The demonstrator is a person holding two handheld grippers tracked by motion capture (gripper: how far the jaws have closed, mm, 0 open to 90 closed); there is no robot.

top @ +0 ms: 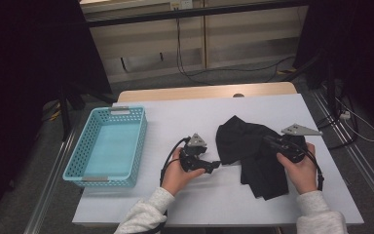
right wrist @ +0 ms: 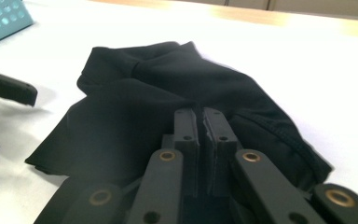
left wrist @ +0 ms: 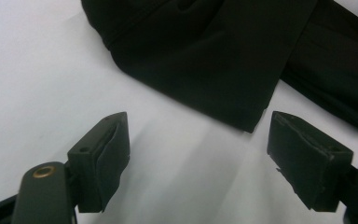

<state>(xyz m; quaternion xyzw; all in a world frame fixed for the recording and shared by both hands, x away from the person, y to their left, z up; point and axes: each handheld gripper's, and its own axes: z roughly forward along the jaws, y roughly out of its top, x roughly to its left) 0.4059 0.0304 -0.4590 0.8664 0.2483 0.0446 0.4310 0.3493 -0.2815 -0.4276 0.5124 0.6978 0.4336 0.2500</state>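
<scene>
A black garment [top: 253, 148] lies crumpled on the white surface [top: 214, 195], right of centre and toward the near edge, with a folded part running down toward the person. In the left gripper view one hemmed corner of the cloth [left wrist: 223, 70] sits just beyond the gap between the jaws, not touching either.

The right tongs [right wrist: 200, 122] are pressed together over the garment's right part; whether any cloth is caught between the jaws cannot be told. The right hand [top: 303, 170] holds them from the near right.

The left tongs [left wrist: 198, 156] are spread wide, low over bare surface just left of the garment's near-left edge. In the high view the left tongs [top: 214, 165] point right toward the cloth, held by the left hand [top: 177, 170].

A turquoise perforated basket [top: 90, 146] stands on the left side of the surface, well apart from the garment.
</scene>
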